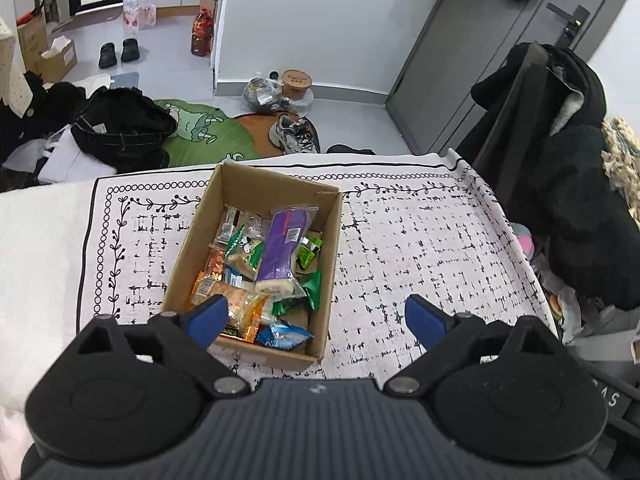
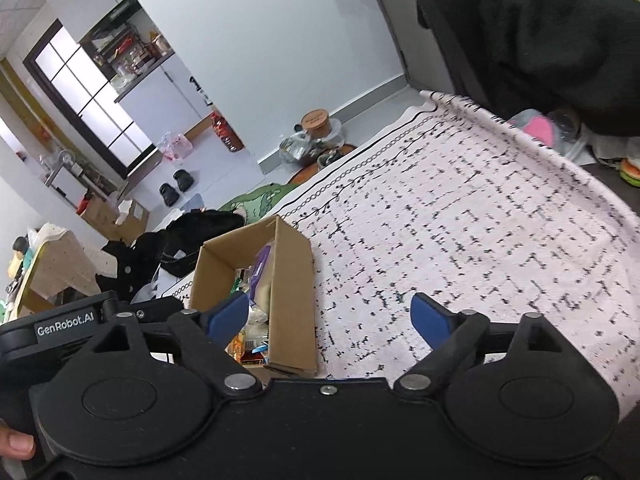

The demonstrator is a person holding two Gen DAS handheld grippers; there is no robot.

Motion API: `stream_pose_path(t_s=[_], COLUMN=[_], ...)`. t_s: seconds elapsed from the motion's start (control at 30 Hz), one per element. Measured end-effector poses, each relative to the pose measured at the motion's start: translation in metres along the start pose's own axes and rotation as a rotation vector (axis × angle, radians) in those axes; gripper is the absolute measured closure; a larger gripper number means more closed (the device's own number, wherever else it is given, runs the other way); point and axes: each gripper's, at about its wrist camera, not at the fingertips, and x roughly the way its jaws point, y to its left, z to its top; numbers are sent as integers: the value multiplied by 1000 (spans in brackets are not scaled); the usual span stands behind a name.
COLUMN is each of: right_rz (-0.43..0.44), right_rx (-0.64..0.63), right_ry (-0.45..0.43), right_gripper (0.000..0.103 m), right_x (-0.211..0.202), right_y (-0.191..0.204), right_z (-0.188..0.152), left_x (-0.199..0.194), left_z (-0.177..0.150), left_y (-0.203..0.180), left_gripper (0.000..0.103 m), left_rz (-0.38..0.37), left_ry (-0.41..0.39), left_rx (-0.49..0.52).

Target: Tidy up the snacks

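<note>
The left gripper has its two blue fingers spread wide apart. Nothing is between them. It hangs above the near end of the cardboard box, and its left finger shows in front of an orange snack bag; I cannot tell if they touch. The box sits on a white tablecloth with black marks. The box is full of snacks. A long purple pack lies on top, with green packs beside it and a blue pack at the near end.

The right gripper is spread wide too and holds nothing. The box is at its left finger, and its right finger is over bare cloth.
</note>
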Motion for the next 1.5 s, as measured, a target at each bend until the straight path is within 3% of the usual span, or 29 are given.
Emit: stream_pose_path(t_s=[0.57,1.5], right_rz=[-66,-135], right_rx=[-30,-134], right_ry=[-105,-226], right_gripper=[0,0], right_x=[-57,-123], right_y=[1,12], right_z=[-22,-60], left_x=[-57,-137], left_z=[-32,-88], left_y=[-10,-22], left_gripper=[0,0], left_rz=[-16,-36], left_ry=[-98,-275], left_rx=[96,237])
